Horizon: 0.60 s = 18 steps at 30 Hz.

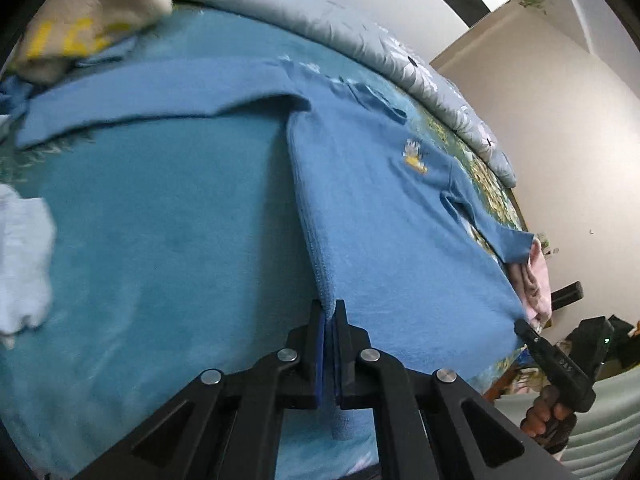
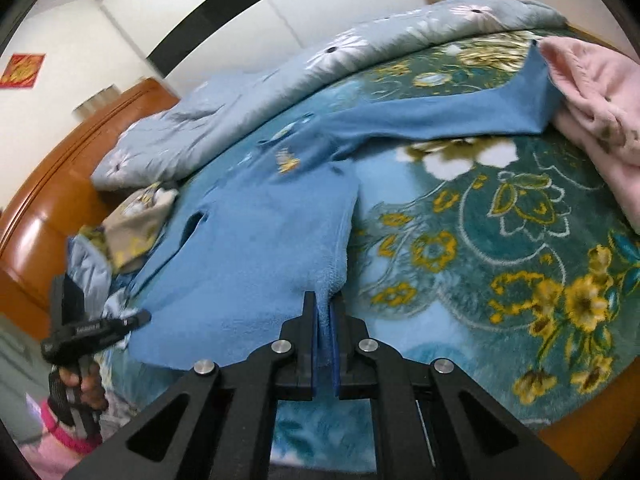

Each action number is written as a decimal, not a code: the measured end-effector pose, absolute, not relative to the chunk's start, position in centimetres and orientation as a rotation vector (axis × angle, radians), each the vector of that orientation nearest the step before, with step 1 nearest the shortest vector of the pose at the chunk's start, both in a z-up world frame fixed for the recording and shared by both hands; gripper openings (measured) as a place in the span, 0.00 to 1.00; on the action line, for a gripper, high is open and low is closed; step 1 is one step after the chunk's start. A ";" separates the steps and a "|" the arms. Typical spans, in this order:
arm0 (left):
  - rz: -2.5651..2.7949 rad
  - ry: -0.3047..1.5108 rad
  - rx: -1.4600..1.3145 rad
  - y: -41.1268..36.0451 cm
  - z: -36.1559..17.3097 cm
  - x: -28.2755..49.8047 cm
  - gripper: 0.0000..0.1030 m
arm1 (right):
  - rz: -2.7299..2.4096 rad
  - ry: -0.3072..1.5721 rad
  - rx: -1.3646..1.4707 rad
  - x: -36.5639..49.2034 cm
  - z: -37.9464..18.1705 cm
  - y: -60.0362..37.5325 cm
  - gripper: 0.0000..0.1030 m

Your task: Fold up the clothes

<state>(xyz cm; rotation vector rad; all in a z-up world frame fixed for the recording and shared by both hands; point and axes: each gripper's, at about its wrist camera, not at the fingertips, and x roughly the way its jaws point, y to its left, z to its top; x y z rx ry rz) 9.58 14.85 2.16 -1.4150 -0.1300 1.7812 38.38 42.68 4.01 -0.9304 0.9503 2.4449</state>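
A blue long-sleeved top (image 1: 384, 216) with a small duck emblem lies spread on the bed, sleeves stretched out to both sides. My left gripper (image 1: 329, 316) is shut on its bottom hem at one corner. My right gripper (image 2: 323, 304) is shut on the other hem corner of the blue top (image 2: 264, 248). The right gripper also shows at the right edge of the left wrist view (image 1: 520, 326), and the left gripper at the left of the right wrist view (image 2: 144, 316). Each gripper holds its hem corner near the bed's near edge.
A teal floral blanket (image 2: 480, 248) covers the bed. A folded pink garment (image 2: 592, 92) lies at the right, touching a blue sleeve. A grey-blue floral duvet (image 2: 280, 72) is bunched at the far side. A beige and yellow garment (image 1: 80, 20) and a white cloth (image 1: 20, 260) lie on the left.
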 end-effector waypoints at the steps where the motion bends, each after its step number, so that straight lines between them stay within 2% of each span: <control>1: 1.782 -0.124 -1.424 14.5 2.0 9.7 0.03 | 2.445 0.931 -0.953 38.1 3.8 42.4 0.05; 7: 1.758 -0.114 -1.507 14.6 -0.8 9.2 0.04 | 2.379 0.920 -1.092 36.4 0.8 42.4 0.05; 11: 1.756 -0.055 -1.419 14.4 0.7 8.9 0.10 | 2.396 0.936 -1.110 36.7 0.9 43.2 0.08; 12: 1.760 -0.033 -1.389 14.2 1.2 8.8 0.21 | 2.400 0.938 -1.119 36.9 1.0 43.4 0.15; 13: 1.795 0.010 -1.359 13.5 2.0 8.3 0.36 | 2.395 0.931 -1.125 37.1 1.0 43.7 0.18; 15: 1.837 0.053 -1.302 12.5 3.3 7.0 0.47 | 2.384 0.908 -1.121 38.2 1.5 44.6 0.26; 18: 1.904 0.124 -1.210 13.5 5.2 3.9 0.54 | 2.354 0.887 -1.092 38.0 3.1 47.3 0.26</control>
